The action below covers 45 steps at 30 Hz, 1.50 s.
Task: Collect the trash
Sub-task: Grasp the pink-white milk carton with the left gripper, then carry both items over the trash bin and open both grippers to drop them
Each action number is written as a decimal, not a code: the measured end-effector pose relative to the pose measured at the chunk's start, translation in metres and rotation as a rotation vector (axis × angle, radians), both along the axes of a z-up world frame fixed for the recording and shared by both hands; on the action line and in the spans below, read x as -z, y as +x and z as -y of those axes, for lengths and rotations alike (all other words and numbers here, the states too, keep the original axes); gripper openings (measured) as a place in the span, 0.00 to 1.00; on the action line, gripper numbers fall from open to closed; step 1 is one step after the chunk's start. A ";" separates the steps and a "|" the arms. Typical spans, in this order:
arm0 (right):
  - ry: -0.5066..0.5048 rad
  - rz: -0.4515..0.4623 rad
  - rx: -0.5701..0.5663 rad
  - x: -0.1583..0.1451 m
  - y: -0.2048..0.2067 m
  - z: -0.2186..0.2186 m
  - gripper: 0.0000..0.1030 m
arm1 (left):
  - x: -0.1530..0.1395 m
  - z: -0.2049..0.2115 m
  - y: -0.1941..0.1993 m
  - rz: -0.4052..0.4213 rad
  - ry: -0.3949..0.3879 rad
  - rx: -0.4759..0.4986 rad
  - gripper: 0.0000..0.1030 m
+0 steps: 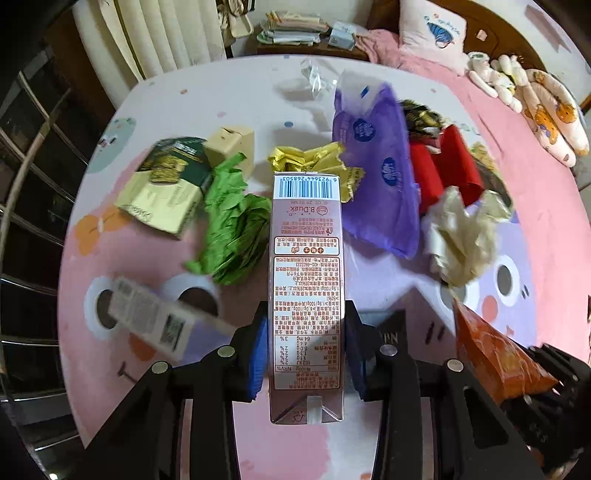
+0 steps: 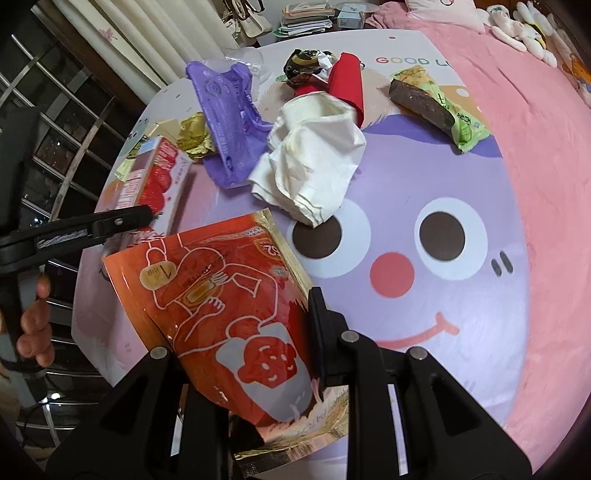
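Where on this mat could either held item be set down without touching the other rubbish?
Free: the purple face right of the white wrapper, and the pink patch below the carton. Crowded: the far strip from the green paper to the purple bag.

Cartoon-face mat (image 2: 461, 295) spread over the pink bed (image 2: 546, 184). Pillow (image 1: 432, 33) and stuffed toys (image 1: 517, 81) at the headboard end. Paper stack (image 1: 291, 27) on a nightstand (image 1: 295, 50), cream curtain (image 1: 166, 33) beside it, metal railing (image 2: 66, 122) at left.

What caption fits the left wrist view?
Left hand-held gripper clamps a pink drink carton above littered wrappers on the cartoon tablecloth.
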State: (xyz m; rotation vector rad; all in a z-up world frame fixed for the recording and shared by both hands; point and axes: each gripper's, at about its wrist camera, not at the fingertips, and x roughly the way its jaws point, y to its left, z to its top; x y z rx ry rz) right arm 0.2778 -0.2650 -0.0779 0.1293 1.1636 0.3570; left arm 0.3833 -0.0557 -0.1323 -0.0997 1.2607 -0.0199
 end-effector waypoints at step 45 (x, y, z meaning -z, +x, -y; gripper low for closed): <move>0.041 -0.510 0.455 0.316 -0.349 -0.084 0.21 | 0.252 -0.089 -0.419 -0.174 -0.007 0.345 0.35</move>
